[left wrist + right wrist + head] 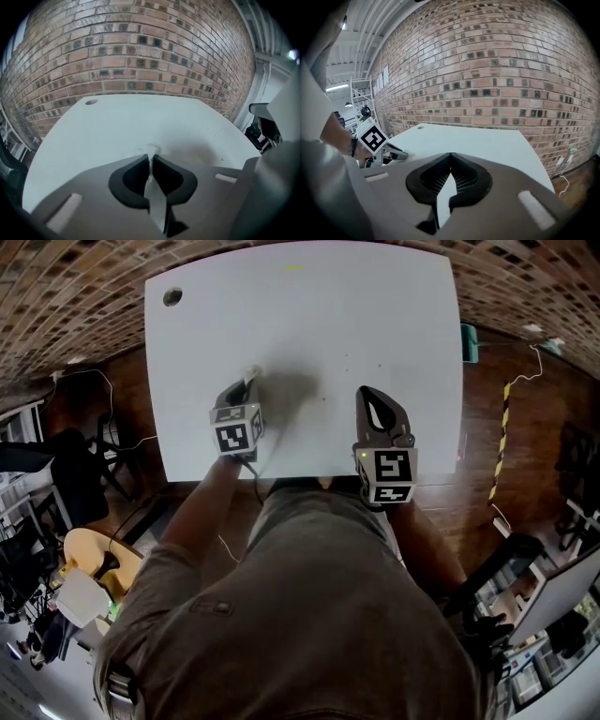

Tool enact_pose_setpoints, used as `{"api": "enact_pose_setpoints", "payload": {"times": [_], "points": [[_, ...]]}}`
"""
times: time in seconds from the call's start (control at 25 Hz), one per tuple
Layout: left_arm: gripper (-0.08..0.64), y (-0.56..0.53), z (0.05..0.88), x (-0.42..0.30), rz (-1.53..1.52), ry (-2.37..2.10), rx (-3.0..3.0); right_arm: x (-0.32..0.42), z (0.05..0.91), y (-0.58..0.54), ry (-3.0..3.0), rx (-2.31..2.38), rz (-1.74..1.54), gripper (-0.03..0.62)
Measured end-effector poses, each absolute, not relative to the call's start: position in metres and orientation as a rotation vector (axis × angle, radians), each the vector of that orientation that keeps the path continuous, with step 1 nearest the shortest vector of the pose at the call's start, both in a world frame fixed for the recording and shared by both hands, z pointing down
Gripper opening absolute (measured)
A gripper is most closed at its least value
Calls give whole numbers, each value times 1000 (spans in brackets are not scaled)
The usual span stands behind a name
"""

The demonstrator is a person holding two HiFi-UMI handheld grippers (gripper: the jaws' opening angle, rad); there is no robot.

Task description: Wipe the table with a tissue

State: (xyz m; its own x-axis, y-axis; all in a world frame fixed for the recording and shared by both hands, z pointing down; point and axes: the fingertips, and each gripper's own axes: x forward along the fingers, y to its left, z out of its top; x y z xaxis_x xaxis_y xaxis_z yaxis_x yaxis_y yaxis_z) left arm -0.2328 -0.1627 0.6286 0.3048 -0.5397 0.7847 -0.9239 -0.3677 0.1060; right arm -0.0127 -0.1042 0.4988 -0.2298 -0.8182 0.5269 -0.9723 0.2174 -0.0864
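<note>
**A:** Head view first?

**B:** My left claw (249,382) has a white tissue (251,372) down on the white worktop (375,315), left of centre. My right claw (377,407) sits above the near edge, well apart from it.

**A:** Left gripper view?

**B:** The jaws are pinched on the tissue (151,150), and a small tuft pokes past the tips. It looks light, limp and easy to tear, so I'd hold it bunched rather than by a corner.

**A:** Right gripper view?

**B:** The tips are closed together with nothing between them.
</note>
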Motion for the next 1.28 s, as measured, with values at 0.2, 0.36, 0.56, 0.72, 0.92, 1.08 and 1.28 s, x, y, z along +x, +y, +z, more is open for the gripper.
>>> {"api": "enact_pose_setpoints", "payload": {"times": [0.2,0.36,0.56,0.72,0.92,1.08,1.28], "points": [[21,-163,628,-252,874,-1325,1980,-21,497,-105,-2135,1657,569,14],[21,-164,630,-241,878,-1307,1990,-16,500,-104,-2119,1668,579,14],[21,-157,629,-207,914,-1205,2064,-4,502,-100,-2087,1695,592,14],[21,-147,628,-175,942,-1113,2123,7,501,-95,-2068,1718,599,14],[21,-143,628,-166,939,-1084,2143,15,500,-91,-2051,1741,594,14],[21,-142,619,-168,897,-1089,2168,17,498,-87,-2027,1758,581,14],[21,-138,608,-168,829,-1099,2178,26,498,-79,-1975,1796,578,14]]}}
